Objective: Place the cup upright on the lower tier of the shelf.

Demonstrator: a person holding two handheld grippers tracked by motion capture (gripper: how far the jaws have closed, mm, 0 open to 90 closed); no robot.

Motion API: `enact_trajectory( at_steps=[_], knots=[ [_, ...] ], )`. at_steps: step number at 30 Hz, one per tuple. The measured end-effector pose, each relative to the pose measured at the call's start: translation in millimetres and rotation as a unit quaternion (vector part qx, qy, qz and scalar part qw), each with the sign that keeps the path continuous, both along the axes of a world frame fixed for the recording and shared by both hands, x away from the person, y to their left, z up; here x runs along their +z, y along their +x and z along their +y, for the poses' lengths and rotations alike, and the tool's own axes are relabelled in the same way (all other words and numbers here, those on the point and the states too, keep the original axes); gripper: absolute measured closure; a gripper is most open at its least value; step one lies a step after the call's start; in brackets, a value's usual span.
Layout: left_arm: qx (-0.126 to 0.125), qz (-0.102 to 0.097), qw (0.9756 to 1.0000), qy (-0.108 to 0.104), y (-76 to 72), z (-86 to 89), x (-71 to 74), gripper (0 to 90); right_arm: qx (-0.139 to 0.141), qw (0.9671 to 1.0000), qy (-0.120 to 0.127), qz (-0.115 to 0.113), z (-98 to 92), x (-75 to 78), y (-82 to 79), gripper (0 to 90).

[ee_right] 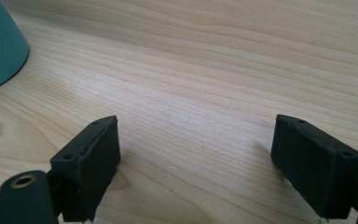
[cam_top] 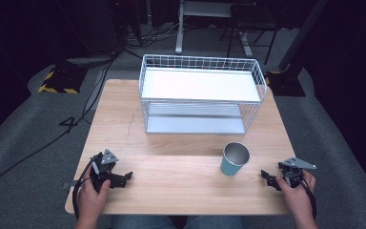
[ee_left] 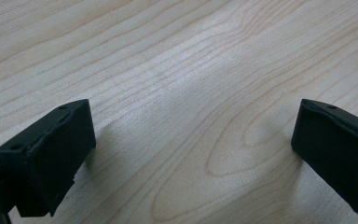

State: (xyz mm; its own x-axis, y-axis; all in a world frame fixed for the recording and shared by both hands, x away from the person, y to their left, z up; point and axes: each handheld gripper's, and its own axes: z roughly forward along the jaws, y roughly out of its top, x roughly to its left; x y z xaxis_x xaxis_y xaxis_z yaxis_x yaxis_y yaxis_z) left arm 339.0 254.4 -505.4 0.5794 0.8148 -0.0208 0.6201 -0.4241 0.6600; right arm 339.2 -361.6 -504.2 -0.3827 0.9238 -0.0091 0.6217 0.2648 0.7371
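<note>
Wooden table point(cam_top: 181, 186) bears wire shelf point(cam_top: 200, 93), teal cup point(cam_top: 233, 160)

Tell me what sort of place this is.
Probably a lab or studio set up for recording: a lone wooden table on grey carpet in dark surroundings, cables trailing over the floor, and a hazard-striped stand base behind it.

A light wooden surface point(cam_top: 124, 119) stands on a grey floor point(cam_top: 24, 143). At its far side sits a white wire rack point(cam_top: 201, 93) with two shelves, both bare. Nearer the front right stands a teal cup point(cam_top: 233, 160), upright, with a metallic inside. Black cables point(cam_top: 76, 119) lie on the floor at the left.
</note>
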Motion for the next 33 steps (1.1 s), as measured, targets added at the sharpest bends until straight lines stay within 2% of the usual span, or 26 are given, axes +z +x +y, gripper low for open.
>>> enact_trajectory(
  at_steps=[18,22,33],
  knots=[
    [0.002,-0.001,1.0000,-0.001,-0.1,-0.3,-0.1,0.1,0.003,1.0000,0.008,0.003,0.4,3.3,-2.6,16.4],
    [0.015,-0.002,0.9999,-0.004,-2.1,-2.2,-0.8,0.1,0.013,0.9999,0.007,0.001,6.2,13.1,-7.6,16.4],
    [0.015,-0.001,0.9999,-0.004,-1.9,-2.1,-0.7,0.0,0.047,0.9988,0.010,-0.009,24.0,32.8,-22.3,16.4]
  ],
)
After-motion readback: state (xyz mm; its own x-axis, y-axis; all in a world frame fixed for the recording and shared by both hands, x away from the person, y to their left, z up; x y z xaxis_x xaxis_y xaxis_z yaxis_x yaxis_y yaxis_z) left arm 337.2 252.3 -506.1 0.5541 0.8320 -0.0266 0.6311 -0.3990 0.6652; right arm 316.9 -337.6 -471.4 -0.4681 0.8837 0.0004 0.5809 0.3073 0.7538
